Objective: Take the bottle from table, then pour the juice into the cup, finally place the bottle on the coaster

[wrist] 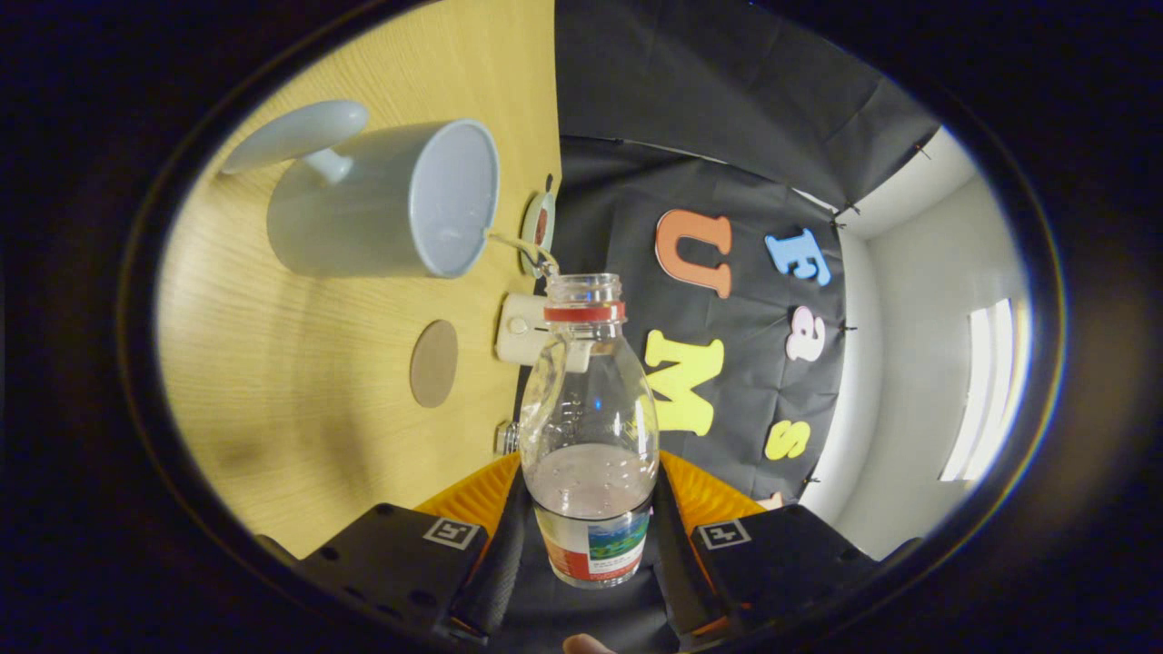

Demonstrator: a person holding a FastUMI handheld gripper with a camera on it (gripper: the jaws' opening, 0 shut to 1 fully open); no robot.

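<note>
**Bottle tipped at the cup, juice crossing over**

Nearest to us, the gripper has its two fingers closed on the bottle, one pressing each side of the lower body at the label. We see the bottle standing straight out ahead of the fingers, clear, uncapped, with a red ring under its open neck. Its whole view is rolled to one side, so the bench reads as a wood-grain wall beside the bottle and the bottle is in fact lying tipped over toward the cup.

A little pale juice sits in the bottle's lower part near the fingers. From the bottle's mouth we see a thin stream running across to the rim of the cup. That cup is a pale grey mug standing on the bench, its open mouth facing the bottle's neck and its handle on the far side from the coaster.

Beside the cup, nearer the fingers, we find the coaster, a flat round brown disc lying bare on the bench, apart from both cup and bottle. At the bench's edge, just behind the bottle's neck, we make out a small white box and, beyond it, a small round object that we cannot identify. A fingertip shows below the bottle's base.
</note>
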